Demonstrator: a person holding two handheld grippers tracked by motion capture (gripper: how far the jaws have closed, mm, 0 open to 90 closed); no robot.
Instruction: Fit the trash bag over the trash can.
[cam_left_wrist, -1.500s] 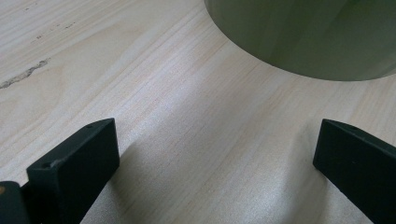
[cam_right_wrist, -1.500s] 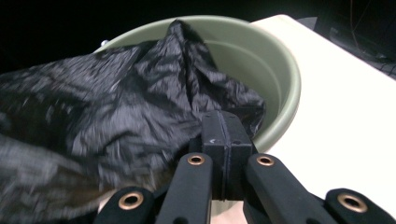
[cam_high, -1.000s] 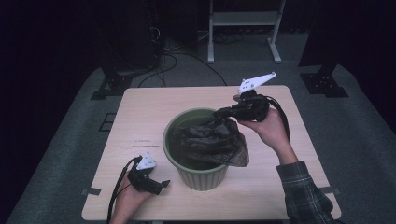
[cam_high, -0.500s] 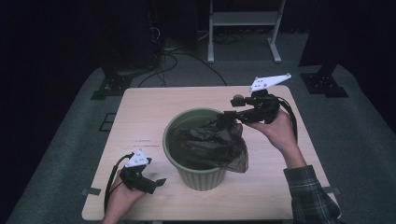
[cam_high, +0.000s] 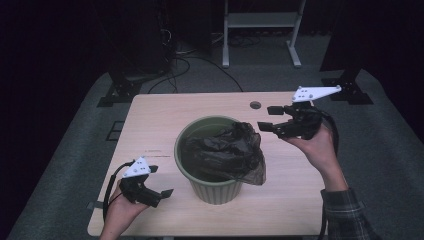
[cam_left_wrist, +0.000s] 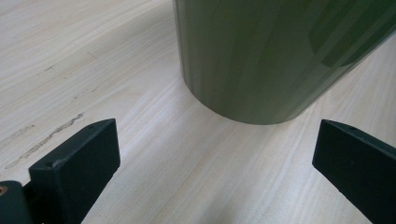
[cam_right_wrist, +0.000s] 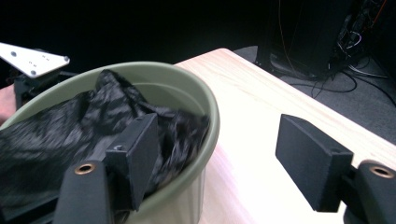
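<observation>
The right gripper (cam_high: 270, 118) is up in the air with its jaws wide apart and nothing between them. The green bin (cam_high: 214, 185) stands just beside it, on its left, and the black plastic bag (cam_high: 225, 152) lies crumpled inside the bin, with one corner hanging over the rim on the side near this gripper. The left gripper (cam_high: 161, 181) is low on the wooden table (cam_high: 150, 120), also wide open and empty, and the bin wall is just in front of its jaws, not touching them
</observation>
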